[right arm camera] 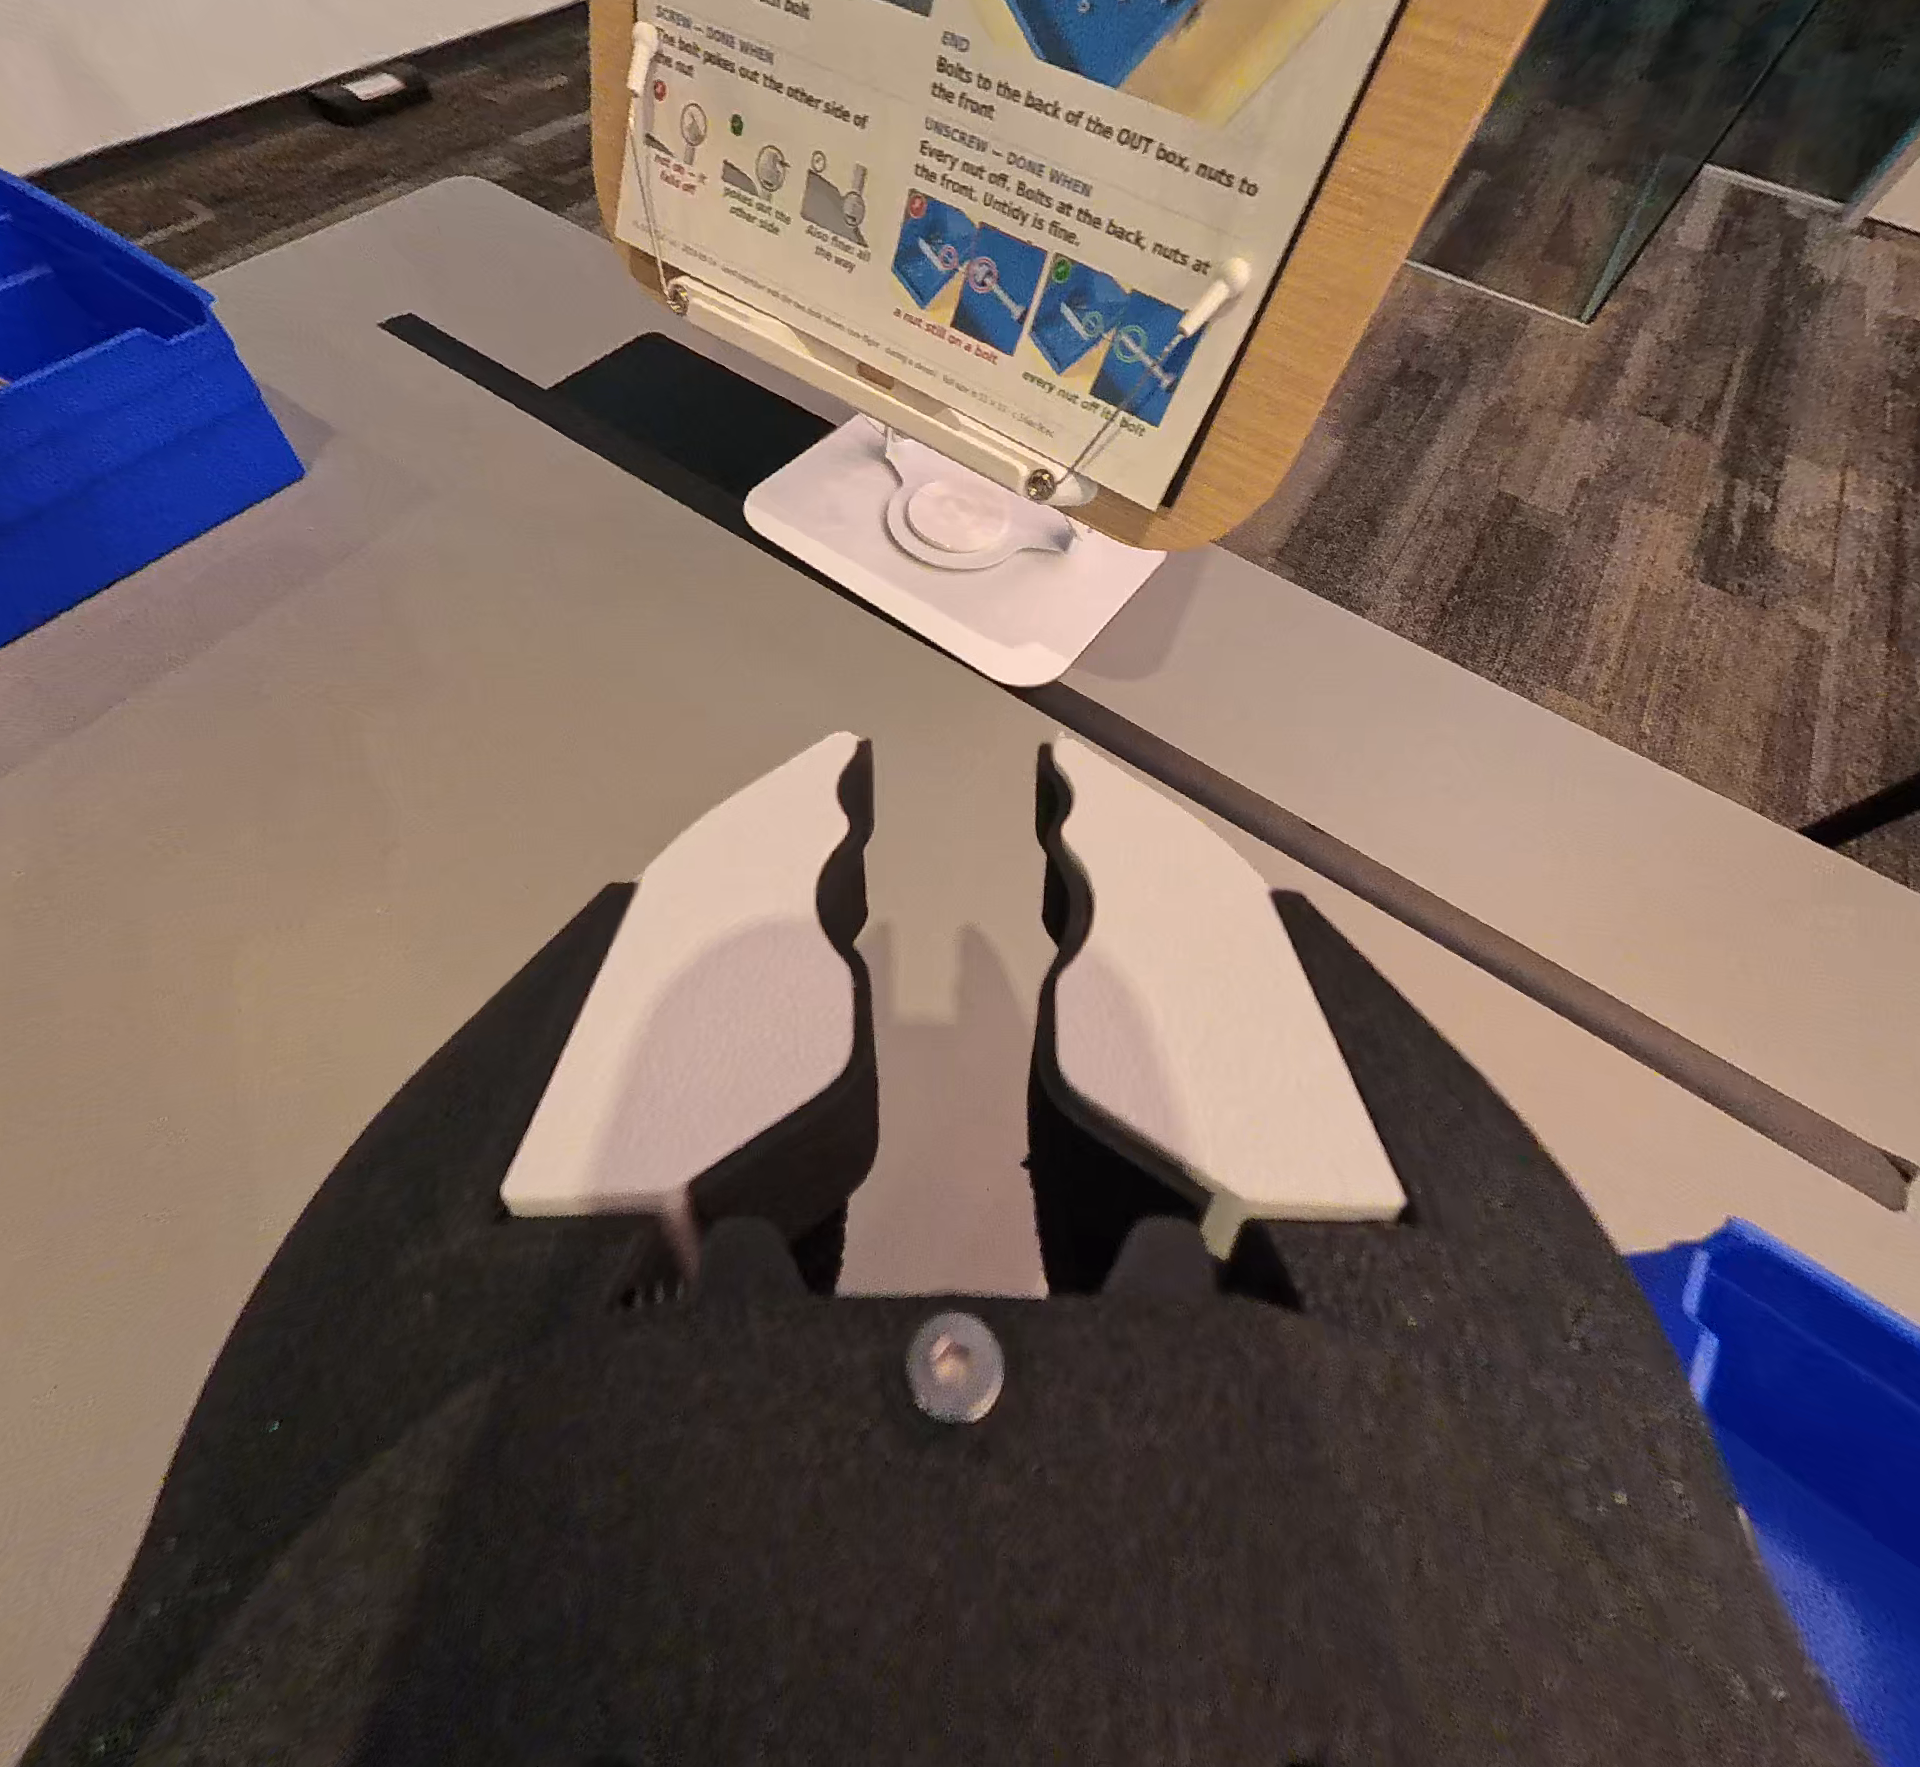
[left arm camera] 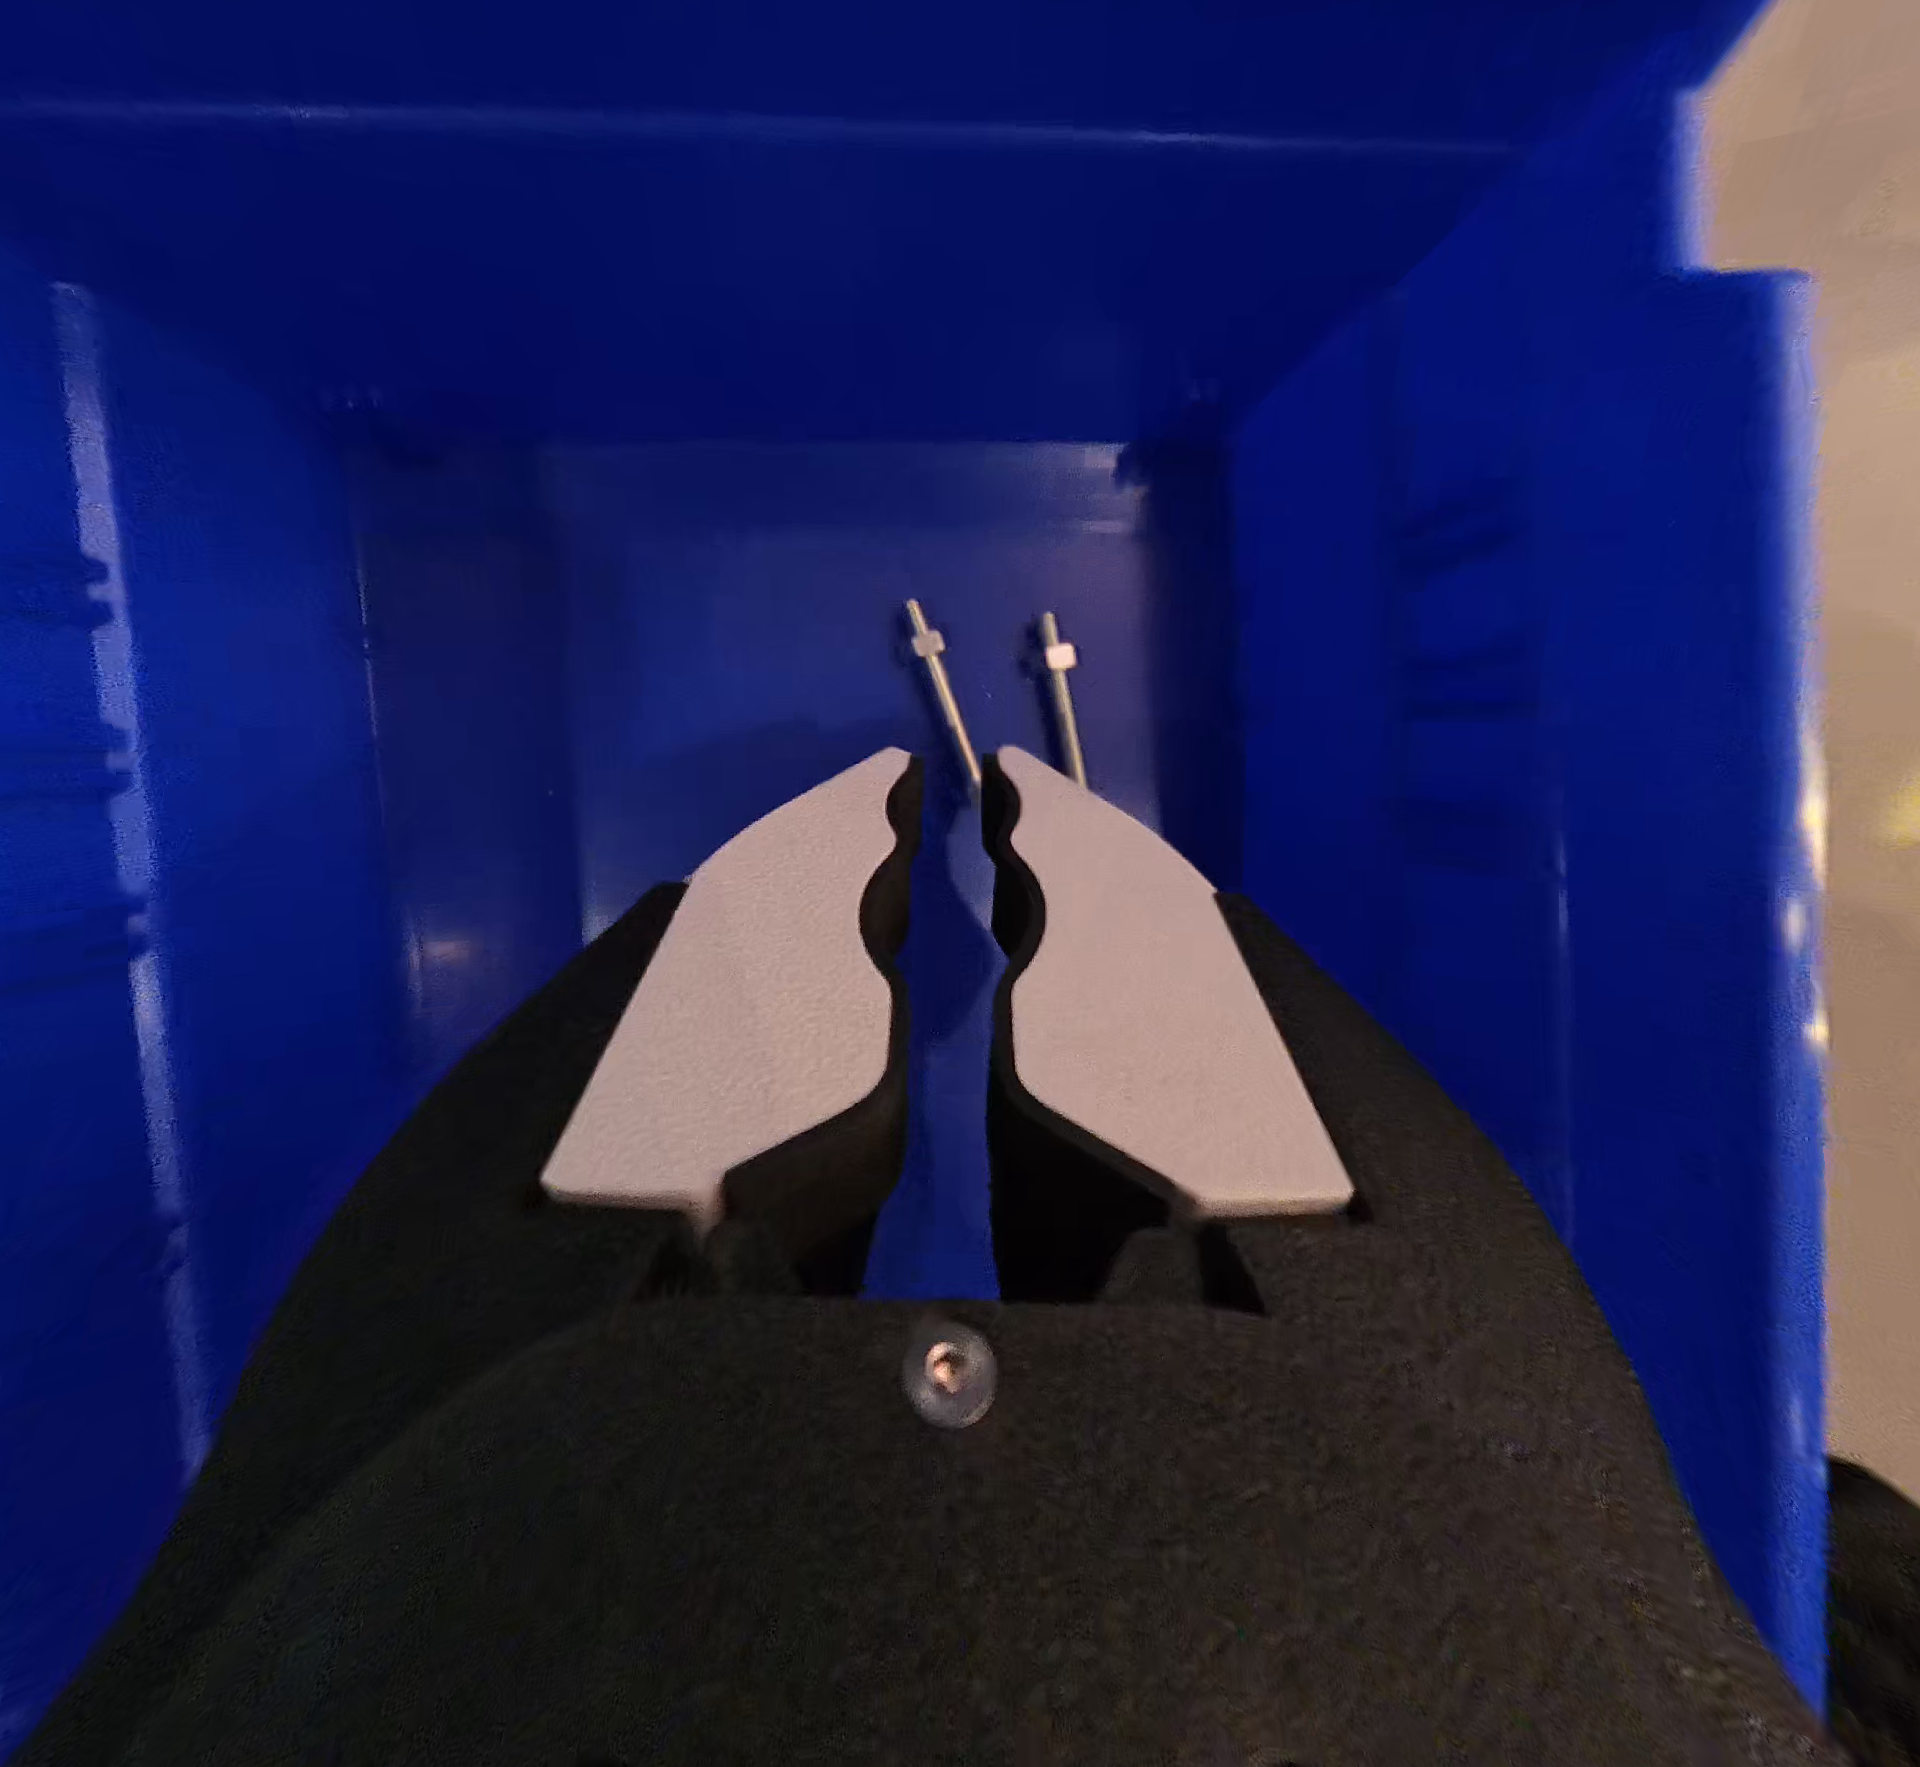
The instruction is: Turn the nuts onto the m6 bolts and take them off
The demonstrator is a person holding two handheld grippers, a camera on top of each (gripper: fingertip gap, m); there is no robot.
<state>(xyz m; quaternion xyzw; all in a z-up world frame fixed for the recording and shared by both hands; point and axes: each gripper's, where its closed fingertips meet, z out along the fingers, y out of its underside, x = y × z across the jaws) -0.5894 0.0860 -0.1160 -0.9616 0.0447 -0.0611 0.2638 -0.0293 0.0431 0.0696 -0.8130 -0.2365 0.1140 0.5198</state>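
In the left wrist view my left gripper (left arm camera: 953, 767) reaches down into a blue bin (left arm camera: 727, 263). Its jaws stand a narrow gap apart. Two thin silver bolts lie on the bin floor just beyond the tips. The left bolt (left arm camera: 940, 689) has a nut (left arm camera: 924, 645) near its far end, and its near end runs to the gap by the right fingertip. The right bolt (left arm camera: 1062, 709) also carries a nut (left arm camera: 1059, 655), and its near end is hidden behind the right finger. My right gripper (right arm camera: 954, 751) is open and empty above the grey table (right arm camera: 416, 782).
An instruction board (right arm camera: 935, 159) on a white base (right arm camera: 956, 574) stands at the table's far edge. A blue bin (right arm camera: 114, 429) sits at the left and another blue bin (right arm camera: 1808, 1405) at the lower right. Floor lies beyond the edge. The gap from one gripper's tips to the other's is roughly 60 cm.
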